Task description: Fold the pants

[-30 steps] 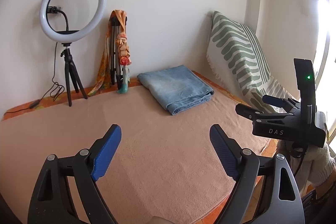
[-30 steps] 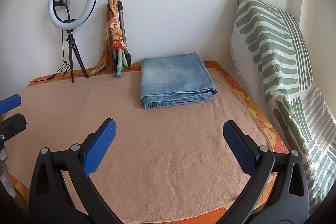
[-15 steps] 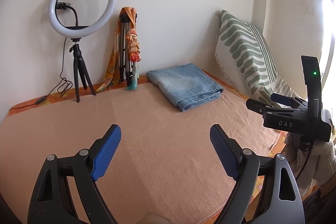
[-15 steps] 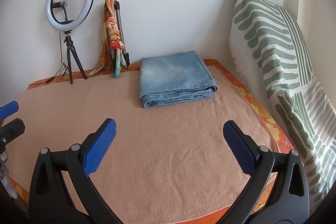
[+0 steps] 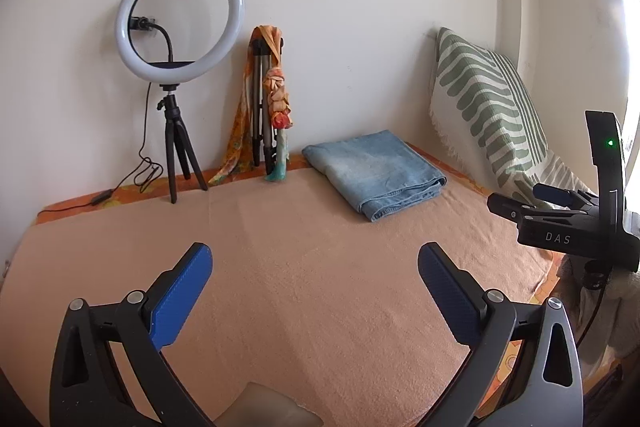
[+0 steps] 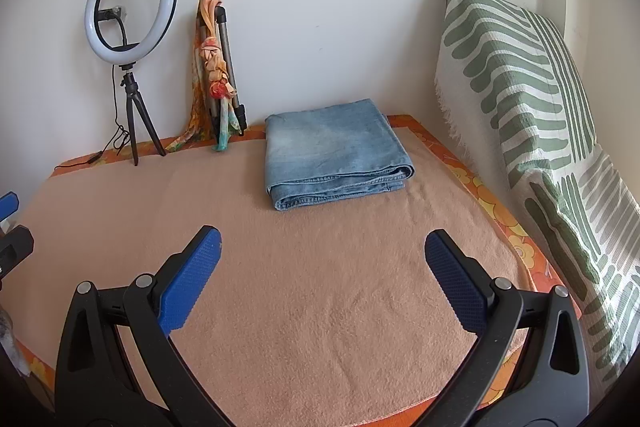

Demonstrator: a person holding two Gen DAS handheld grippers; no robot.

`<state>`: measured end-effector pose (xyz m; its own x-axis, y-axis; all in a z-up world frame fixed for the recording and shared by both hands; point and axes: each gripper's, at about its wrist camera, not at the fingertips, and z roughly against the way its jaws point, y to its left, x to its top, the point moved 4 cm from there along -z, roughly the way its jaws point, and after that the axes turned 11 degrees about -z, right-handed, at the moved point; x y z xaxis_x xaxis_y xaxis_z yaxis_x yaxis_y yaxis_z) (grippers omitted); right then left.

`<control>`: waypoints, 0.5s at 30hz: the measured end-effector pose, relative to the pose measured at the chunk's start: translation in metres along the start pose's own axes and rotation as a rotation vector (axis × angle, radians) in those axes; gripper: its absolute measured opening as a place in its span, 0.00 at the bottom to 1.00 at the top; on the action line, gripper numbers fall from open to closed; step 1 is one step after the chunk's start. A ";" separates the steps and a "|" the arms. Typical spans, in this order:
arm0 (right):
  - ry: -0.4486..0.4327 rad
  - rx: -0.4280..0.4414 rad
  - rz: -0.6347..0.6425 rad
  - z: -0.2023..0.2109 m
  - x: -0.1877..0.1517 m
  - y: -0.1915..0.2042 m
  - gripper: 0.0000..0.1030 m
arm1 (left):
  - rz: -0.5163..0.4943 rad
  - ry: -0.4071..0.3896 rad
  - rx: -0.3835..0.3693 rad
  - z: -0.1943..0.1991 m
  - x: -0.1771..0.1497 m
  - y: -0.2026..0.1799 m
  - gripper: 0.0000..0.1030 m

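Observation:
The blue denim pants (image 5: 376, 175) (image 6: 336, 155) lie folded into a compact rectangle at the far side of the peach blanket (image 5: 320, 267) (image 6: 320, 291), near the wall. My left gripper (image 5: 314, 255) hovers over the near part of the blanket; its jaws are opening, with nothing between them. My right gripper (image 6: 323, 235) also stands open and empty, well short of the pants. The right gripper (image 5: 516, 195) shows at the right edge of the left wrist view. The left gripper (image 6: 12, 221) peeks in at the left edge of the right wrist view.
A ring light (image 5: 180, 19) on a small tripod stands at the back left, its cable trailing along the wall. A folded tripod with an orange scarf (image 5: 268, 115) leans beside it. A green-striped pillow (image 6: 520, 87) lines the right side. The orange floral sheet (image 6: 480, 195) borders the blanket.
The left gripper has swung slightly left, so the scene sits further right in its view, and its jaws have spread wider. The right gripper has stayed put.

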<state>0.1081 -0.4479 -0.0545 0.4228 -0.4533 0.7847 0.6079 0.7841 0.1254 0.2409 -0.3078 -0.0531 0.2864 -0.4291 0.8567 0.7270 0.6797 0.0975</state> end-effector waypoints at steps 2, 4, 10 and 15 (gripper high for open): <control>-0.003 -0.001 -0.001 0.000 0.000 0.000 1.00 | -0.003 0.003 -0.002 -0.001 -0.001 -0.001 0.99; -0.007 -0.002 -0.007 0.001 0.001 -0.001 1.00 | -0.017 0.006 -0.007 -0.002 -0.001 -0.004 0.99; -0.010 -0.001 -0.017 0.002 0.001 -0.003 1.00 | -0.037 0.009 -0.015 -0.001 0.000 -0.008 0.99; -0.010 0.000 -0.011 0.003 0.000 -0.001 1.00 | -0.040 0.005 -0.018 0.001 0.002 -0.009 0.99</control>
<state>0.1061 -0.4476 -0.0528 0.4093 -0.4576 0.7894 0.6127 0.7789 0.1337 0.2342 -0.3145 -0.0522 0.2598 -0.4592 0.8495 0.7491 0.6510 0.1228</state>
